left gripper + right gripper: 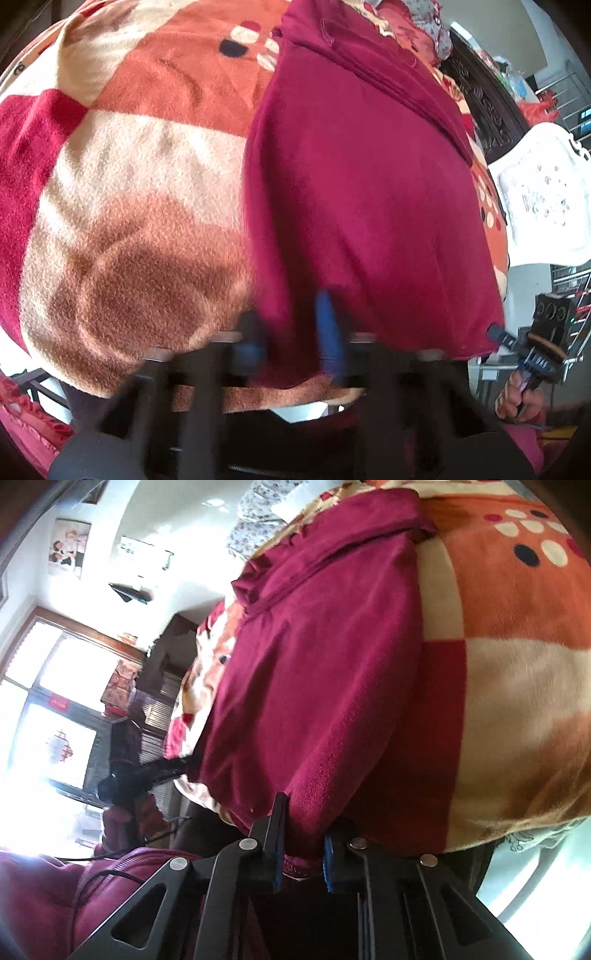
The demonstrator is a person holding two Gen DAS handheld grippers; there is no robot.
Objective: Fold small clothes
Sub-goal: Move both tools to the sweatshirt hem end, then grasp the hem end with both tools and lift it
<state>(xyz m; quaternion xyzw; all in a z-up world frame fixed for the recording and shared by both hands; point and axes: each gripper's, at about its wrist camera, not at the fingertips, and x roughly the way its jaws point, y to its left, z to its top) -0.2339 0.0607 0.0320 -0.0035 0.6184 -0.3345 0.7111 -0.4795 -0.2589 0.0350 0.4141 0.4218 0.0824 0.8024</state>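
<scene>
A maroon fleece garment lies spread flat on a checked orange, cream and red blanket. My left gripper is shut on the garment's near hem, with fabric bunched between its blue pads. It also shows in the right wrist view as a dark left gripper at the garment's left corner. My right gripper is shut on the other near corner, a fold of maroon fleece pinched between its pads. In the left wrist view the right gripper bites that corner, and a hand holds it.
The blanket's near edge drops off just under both grippers. A white carved chair back and dark carved wooden furniture stand beyond the blanket. A bright window is off to one side. A maroon sleeve fills a lower corner.
</scene>
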